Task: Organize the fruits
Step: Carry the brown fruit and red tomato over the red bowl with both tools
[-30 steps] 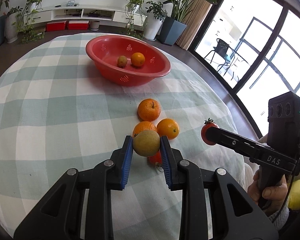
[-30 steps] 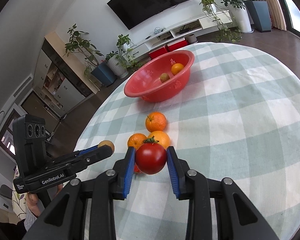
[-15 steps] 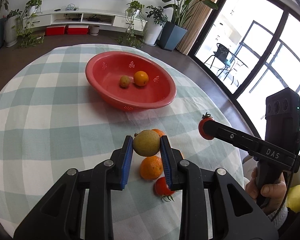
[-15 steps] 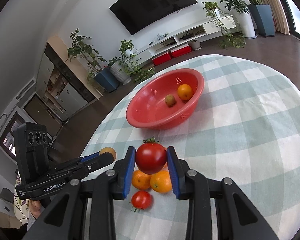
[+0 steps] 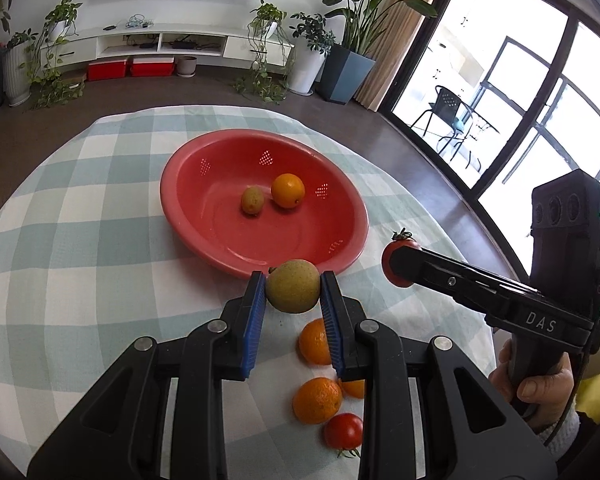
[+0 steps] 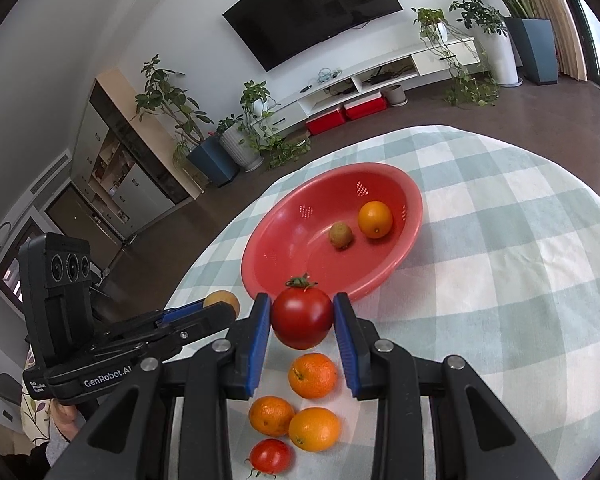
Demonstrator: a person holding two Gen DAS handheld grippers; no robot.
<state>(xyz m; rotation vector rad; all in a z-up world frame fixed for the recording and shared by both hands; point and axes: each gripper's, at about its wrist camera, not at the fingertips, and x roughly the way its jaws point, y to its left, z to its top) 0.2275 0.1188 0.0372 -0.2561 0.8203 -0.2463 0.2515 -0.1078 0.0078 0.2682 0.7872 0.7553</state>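
Both our tongs have advanced toward the round red plastic basin (image 5: 220, 236) on the checked surface (image 5: 80, 280). Our left tongs (image 5: 293, 286) clamp a yellow-green pear (image 5: 294, 285); our right tongs (image 6: 302, 317) clamp a red tomato (image 6: 302, 316), both near the rim.

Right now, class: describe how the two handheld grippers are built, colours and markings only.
Both are black plastic with blue ribbed pads and silver rivets. The right gripper is lettered DAS; the left gripper reads GenRobot.AI. Each carries a black box with three round lenses.
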